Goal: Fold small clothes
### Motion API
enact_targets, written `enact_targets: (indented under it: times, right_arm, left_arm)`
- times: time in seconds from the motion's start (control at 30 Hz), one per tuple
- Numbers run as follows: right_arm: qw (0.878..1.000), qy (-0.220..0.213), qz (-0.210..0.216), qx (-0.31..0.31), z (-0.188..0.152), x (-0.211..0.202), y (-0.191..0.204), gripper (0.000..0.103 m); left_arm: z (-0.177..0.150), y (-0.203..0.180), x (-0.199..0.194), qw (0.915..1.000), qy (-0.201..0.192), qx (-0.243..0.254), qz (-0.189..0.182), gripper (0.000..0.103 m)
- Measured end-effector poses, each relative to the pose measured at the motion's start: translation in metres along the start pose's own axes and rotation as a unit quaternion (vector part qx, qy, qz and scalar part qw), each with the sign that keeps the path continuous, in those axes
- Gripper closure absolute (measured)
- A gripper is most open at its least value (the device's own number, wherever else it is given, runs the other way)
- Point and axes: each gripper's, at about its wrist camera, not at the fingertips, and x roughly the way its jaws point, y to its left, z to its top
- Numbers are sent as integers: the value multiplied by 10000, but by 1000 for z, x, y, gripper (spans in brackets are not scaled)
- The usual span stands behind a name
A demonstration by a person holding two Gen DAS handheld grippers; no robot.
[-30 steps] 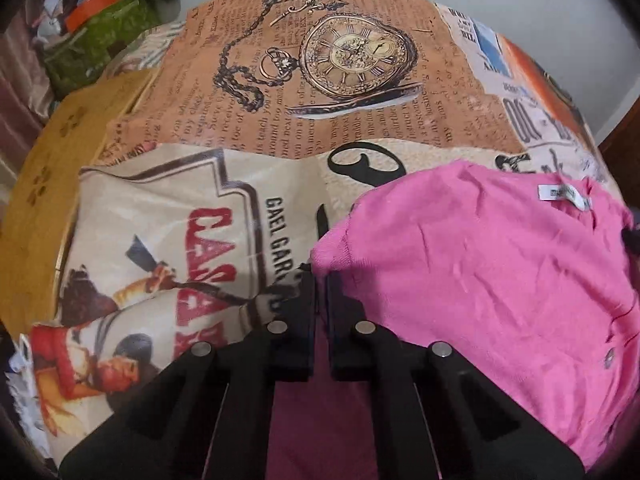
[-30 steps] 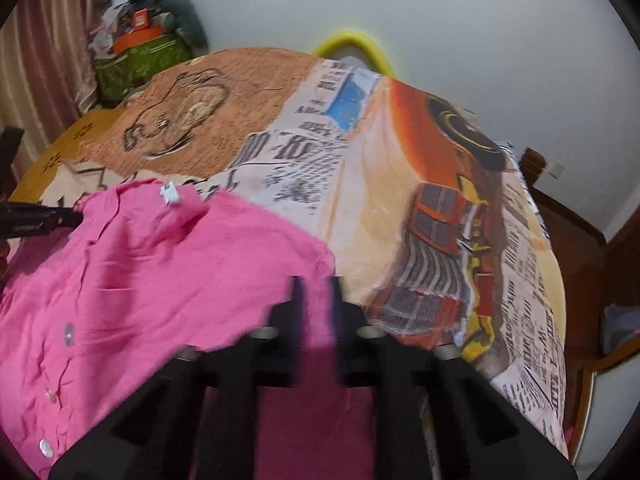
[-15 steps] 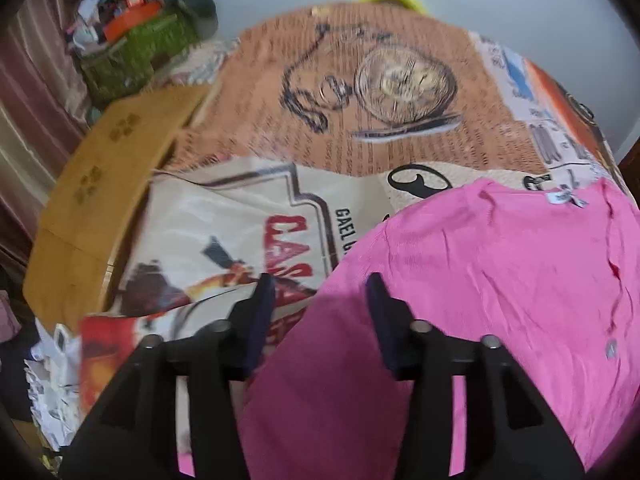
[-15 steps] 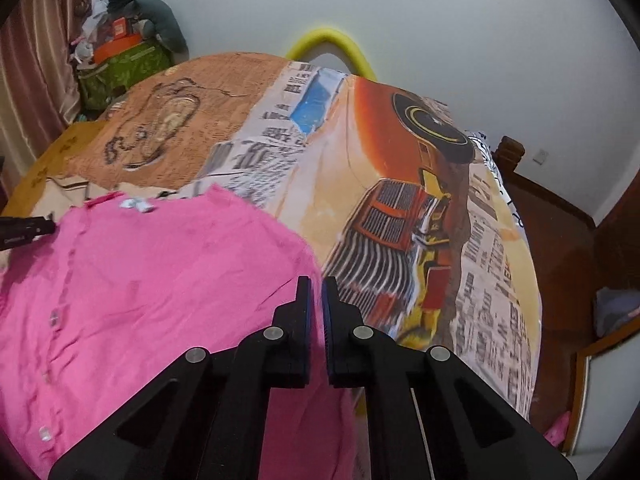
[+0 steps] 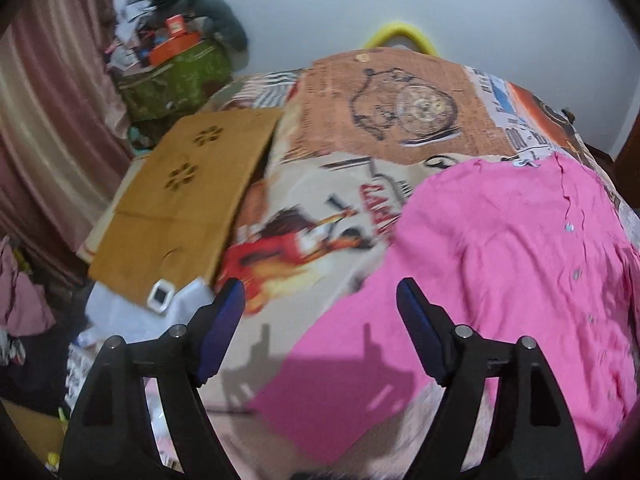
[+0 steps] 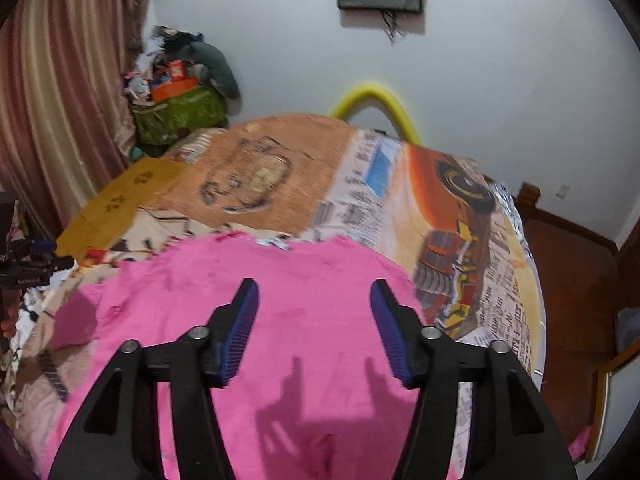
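A pink buttoned garment lies spread flat on a bed with a printed cover; it also shows in the right wrist view. A white label sits at its far collar edge. My left gripper is open and empty, raised above the garment's left edge. My right gripper is open and empty, raised above the garment's middle. The left gripper shows at the left edge of the right wrist view.
A tan cardboard sheet lies on the bed's left side, with a small white device near its front corner. A green bag with clutter stands in the far left corner by the curtain. A yellow hoop rises behind the bed.
Both grippers let go of the pink garment and opened. Both lifted up and back from the bed, so the garment now lies flat below them.
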Motion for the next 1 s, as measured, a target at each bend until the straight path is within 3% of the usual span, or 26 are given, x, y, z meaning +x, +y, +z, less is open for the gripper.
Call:
enact_targets:
  times: [0.23, 0.4, 0.53, 0.57, 0.63, 0.67, 0.73, 0.87, 1.0]
  right_arm:
    - [9994, -27, 179, -308, -7, -11, 51, 38]
    - [9987, 165, 287, -378, -19, -1, 75, 38]
    - [9981, 322, 335, -397, -28, 5, 86, 38]
    - [9980, 361, 336, -407, -30, 7, 87, 38]
    - [9977, 409, 313, -429, -32, 7, 91, 38]
    - [9976, 427, 301, -455, -34, 8, 91, 38]
    - [9974, 442, 306, -476, -36, 8, 90, 38]
    - [9973, 460, 270, -511, -39, 10, 86, 38]
    - [9975, 415, 336, -452, -43, 13, 78, 38]
  left_arm:
    - [-53, 58, 0, 9969, 395, -677, -14, 24]
    - [-82, 71, 27, 9903, 880, -1018, -336, 27]
    - [-97, 63, 53, 9846, 1232, -1140, -479, 58]
    - [-100, 63, 57, 9840, 1270, -1162, -468, 60]
    - [-103, 58, 63, 9847, 1202, -1184, -439, 68]
    - [-103, 56, 62, 9853, 1142, -1183, -464, 83]
    - [-100, 54, 59, 9851, 1102, -1224, -487, 97]
    - [-84, 50, 43, 9879, 892, -1188, -455, 99]
    - [-46, 37, 3, 9921, 296, -1085, -557, 99]
